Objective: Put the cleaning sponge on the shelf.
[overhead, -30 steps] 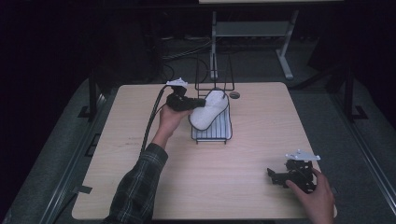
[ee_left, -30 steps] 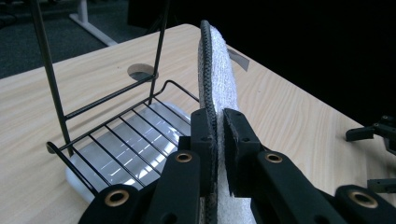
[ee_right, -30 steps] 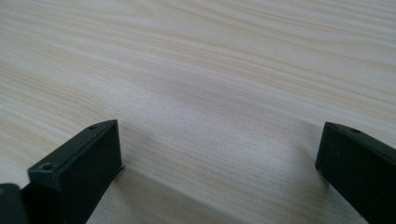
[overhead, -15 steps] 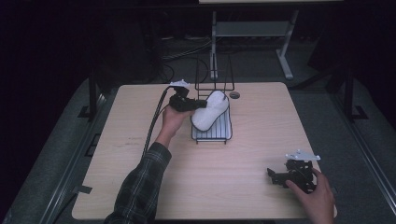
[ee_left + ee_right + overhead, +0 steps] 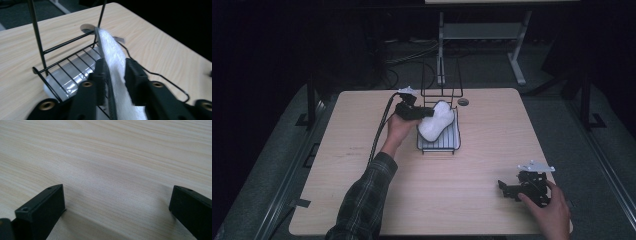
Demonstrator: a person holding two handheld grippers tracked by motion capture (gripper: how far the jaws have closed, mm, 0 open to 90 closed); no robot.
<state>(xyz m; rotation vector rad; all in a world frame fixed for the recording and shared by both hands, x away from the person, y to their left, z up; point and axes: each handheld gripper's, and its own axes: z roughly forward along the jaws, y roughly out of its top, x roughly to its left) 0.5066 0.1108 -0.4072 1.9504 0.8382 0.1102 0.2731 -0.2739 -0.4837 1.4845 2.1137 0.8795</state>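
A white cloth (image 5: 437, 122) lies draped over a black wire rack (image 5: 439, 145) at the back middle of the table. My left gripper (image 5: 424, 114) reaches it from the left and is shut on the cloth's edge. In the left gripper view, the cloth (image 5: 112, 55) runs up as a thin white band between the two black fingers (image 5: 136, 75), above the rack's wire floor (image 5: 67, 62). My right gripper (image 5: 504, 187) rests near the table's front right corner. It is open, with only bare wood between its jaws (image 5: 117, 200).
The rack has tall upright wires (image 5: 439, 82) at its back and a shiny tray (image 5: 70, 75) under its wire floor. A round cable hole (image 5: 463, 102) sits just behind the rack. The wooden table top (image 5: 362, 150) spreads wide to the left and in front.
The left gripper has shifted slightly toward the rack with the cloth still in it. The right gripper has stayed in place.
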